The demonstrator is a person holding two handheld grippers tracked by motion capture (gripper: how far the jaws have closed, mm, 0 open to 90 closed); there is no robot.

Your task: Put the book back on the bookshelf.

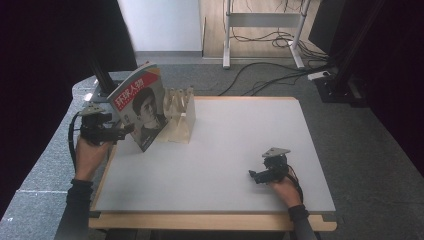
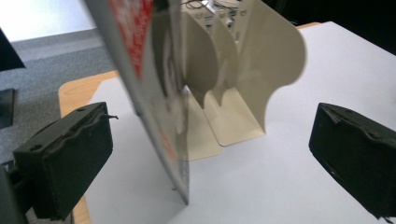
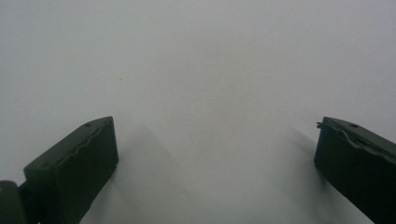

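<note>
Your left gripper (image 2: 210, 154) stands wide with the magazine (image 2: 154, 93) untouched between its jaws, while your right gripper (image 3: 215, 163) gapes over the table (image 3: 196, 70).

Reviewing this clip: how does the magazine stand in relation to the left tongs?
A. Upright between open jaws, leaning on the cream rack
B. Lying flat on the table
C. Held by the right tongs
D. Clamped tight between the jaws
A: the left tongs have jaws spread wide, clear of the magazine, which stands on edge against the cream rack.

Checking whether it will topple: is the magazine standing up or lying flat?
Standing, tilted: the magazine rests on its bottom edge, leaning on the cream rack. The left gripper has open jaws, not pressing it.
</note>
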